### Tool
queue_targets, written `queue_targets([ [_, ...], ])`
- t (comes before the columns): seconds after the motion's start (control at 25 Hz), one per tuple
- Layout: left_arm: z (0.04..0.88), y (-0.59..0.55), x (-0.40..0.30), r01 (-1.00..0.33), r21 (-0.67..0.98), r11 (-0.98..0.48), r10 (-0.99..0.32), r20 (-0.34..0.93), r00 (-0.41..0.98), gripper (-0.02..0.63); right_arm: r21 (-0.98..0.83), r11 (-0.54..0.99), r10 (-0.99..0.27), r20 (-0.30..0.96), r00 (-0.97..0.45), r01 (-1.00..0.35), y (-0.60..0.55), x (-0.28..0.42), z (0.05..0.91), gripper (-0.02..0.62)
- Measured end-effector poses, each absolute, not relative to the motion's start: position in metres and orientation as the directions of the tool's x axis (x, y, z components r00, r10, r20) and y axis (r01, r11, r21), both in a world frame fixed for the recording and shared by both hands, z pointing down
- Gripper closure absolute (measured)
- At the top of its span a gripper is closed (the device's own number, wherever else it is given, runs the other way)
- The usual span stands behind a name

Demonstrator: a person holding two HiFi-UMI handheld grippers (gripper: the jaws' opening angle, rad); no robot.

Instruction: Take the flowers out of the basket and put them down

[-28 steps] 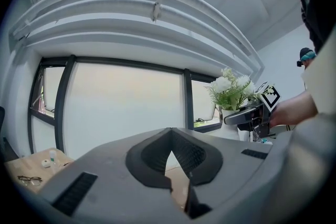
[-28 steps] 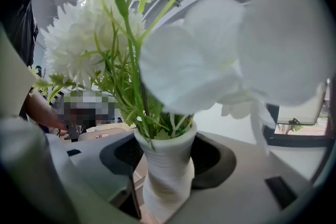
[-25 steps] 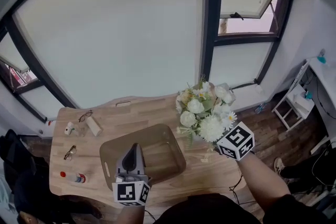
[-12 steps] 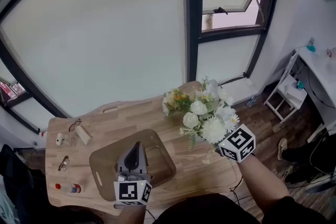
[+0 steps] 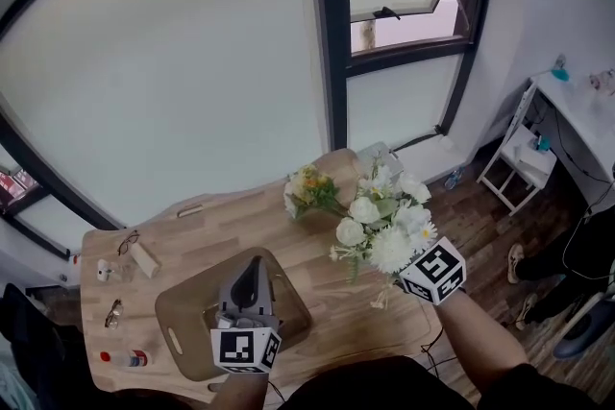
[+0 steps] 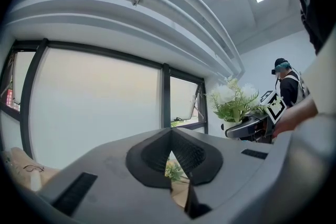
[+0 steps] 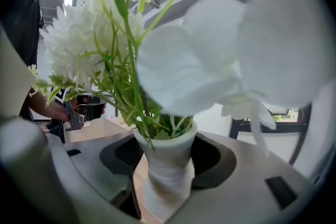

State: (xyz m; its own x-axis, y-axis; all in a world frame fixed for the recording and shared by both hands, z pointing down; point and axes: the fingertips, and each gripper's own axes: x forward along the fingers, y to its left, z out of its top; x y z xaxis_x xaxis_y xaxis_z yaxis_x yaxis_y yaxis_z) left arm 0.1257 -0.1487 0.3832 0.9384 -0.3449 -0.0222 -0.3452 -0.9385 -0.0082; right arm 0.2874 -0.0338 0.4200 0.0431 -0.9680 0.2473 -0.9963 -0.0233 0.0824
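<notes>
White flowers [image 5: 387, 243] gripped, basket [image 5: 187, 326], specs [image 5: 113, 312], btl [image 5: 125, 359] nearby

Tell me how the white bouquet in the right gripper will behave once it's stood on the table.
Probably top-heavy: the bouquet spreads far wider than its narrow white base, so it may tip if stood up. The thin green stems will likely flex and sway.

Right gripper view: the flowers [image 7: 184, 71] nearest the lens are blurred and cut off at the top edge. Their wrapped stem's lower end is hidden between the jaws of the right gripper [image 7: 165, 178]. Head view: the left gripper [image 5: 252, 266] covers the middle of the basket [image 5: 187, 314] directly beneath it.
</notes>
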Motion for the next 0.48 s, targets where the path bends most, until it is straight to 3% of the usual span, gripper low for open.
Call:
queue_targets([
  [0.48,0.41,-0.155,0.139,-0.354,0.001,-0.935,-0.354,0.032,0.935,0.604,0.052,-0.033,-0.96,0.275,0.046,-0.998,-0.036,0.299,0.467,0.318],
])
